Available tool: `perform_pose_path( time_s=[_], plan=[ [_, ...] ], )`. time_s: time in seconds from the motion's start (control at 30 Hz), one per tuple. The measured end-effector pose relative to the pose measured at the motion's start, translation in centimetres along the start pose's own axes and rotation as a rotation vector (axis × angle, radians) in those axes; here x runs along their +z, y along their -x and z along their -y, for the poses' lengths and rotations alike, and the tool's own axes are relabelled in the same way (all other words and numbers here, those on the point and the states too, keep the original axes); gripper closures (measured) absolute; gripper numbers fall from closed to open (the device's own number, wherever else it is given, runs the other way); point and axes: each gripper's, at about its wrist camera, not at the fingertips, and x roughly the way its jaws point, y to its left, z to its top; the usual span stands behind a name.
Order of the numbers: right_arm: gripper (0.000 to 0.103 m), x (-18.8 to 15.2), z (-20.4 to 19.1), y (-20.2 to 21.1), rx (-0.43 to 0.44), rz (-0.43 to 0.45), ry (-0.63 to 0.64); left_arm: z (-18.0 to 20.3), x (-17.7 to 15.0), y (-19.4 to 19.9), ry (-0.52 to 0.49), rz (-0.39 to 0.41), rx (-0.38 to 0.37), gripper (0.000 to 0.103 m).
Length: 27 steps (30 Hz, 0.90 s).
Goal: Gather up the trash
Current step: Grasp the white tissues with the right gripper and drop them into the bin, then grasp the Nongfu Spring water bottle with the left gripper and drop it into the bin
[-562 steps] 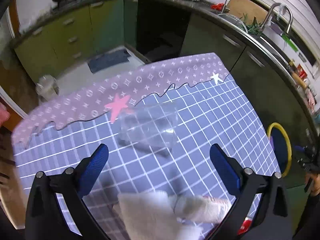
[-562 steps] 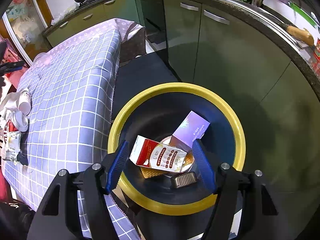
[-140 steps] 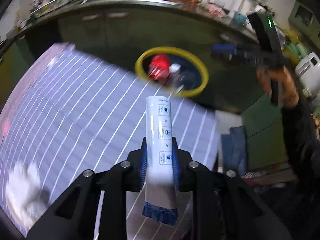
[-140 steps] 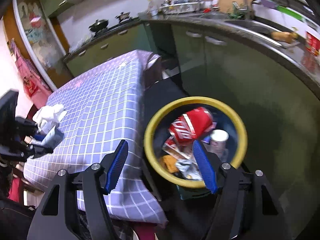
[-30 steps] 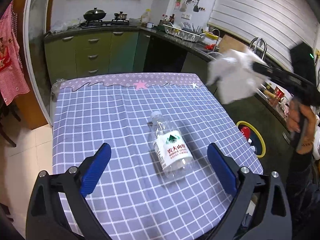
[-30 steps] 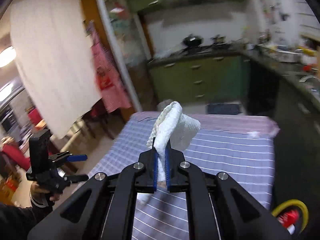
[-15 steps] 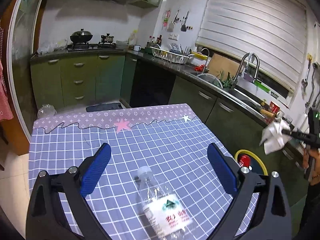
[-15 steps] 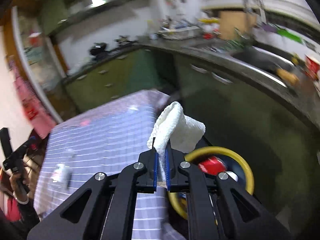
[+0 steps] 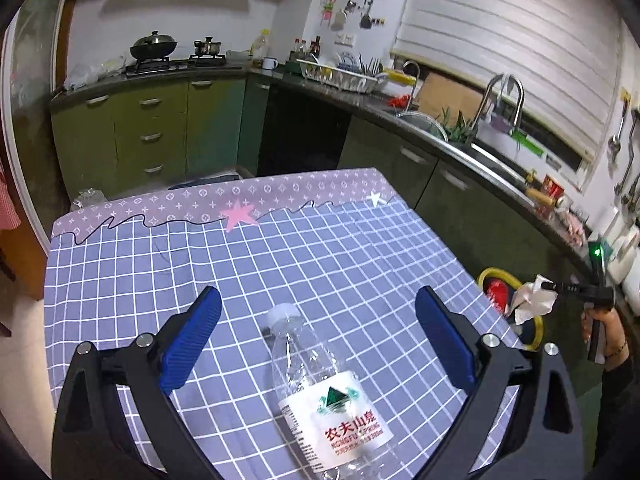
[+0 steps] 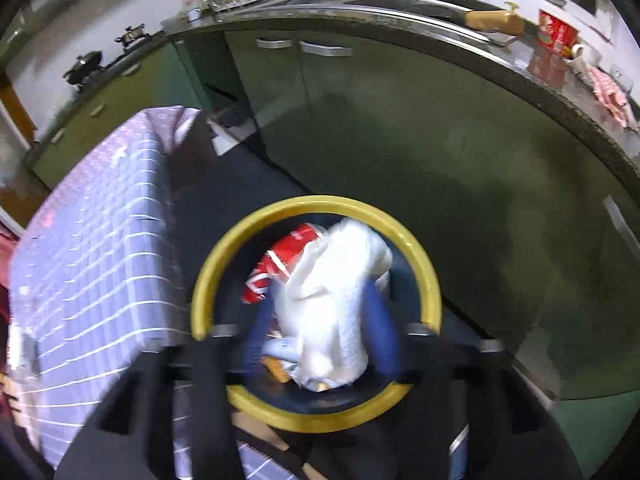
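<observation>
We see a kitchen with green cabinets (image 9: 148, 128) running along two walls, under a dark countertop (image 9: 460, 148) that carries a sink with a tall tap (image 9: 502, 96). A table fills the middle of the left wrist view, covered by a blue checked tablecloth (image 9: 320, 248) with a purple patterned band at its far edge.

Beside the table's right edge, on the floor by the cabinets, stands a dark trash bin with a yellow rim (image 10: 430, 280). From the right wrist view we look almost straight down into it: a red can (image 10: 280, 268) lies inside along with other scraps we cannot make out.

Our left gripper (image 9: 318, 338) hovers over the table with its blue-padded fingers (image 9: 192, 336) spread wide, grasping nothing. Between them, lying on its side on the cloth, is a clear plastic water bottle (image 9: 332, 396) with a white cap pointing away from us and a white label with red lettering. The fingers are apart from it on both sides.

Our right gripper (image 10: 320, 328) is over the bin opening, badly blurred. A crumpled white paper towel (image 10: 332, 304) sits between its blue fingers, above the bin's contents. From the left wrist view the towel (image 9: 532, 306) hangs at the tip of that gripper, over the bin. We cannot tell whether the fingers are clenched on the towel or parted from it.
</observation>
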Motion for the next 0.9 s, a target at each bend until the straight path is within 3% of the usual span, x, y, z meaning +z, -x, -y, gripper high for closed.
perform_pose_path(
  time_s=[0.3,0.5,0.73,0.9],
  plan=[
    [0.044,-1.1,-0.5,3.4,0.065,0.088,-0.014,1.0,-1.1,-1.2,-0.025,-0.109,0.057,0.007],
    [0.044,-2.5,-2.5,4.3,0.177,0.107,-0.009,1.6,-2.5,-3.8,0.021,-0.283,0.101,0.007],
    [0.043,-3.0,-4.0,3.1,0.283,0.090,0.013,0.4,-3.3,-7.0,0.098,-0.461,0.255,0.007],
    [0.043,-2.8,-5.2,2.9,0.337,0.084,0.052,-0.2,-3.7,-9.3,0.150,-0.630,0.232,0.007]
  ],
)
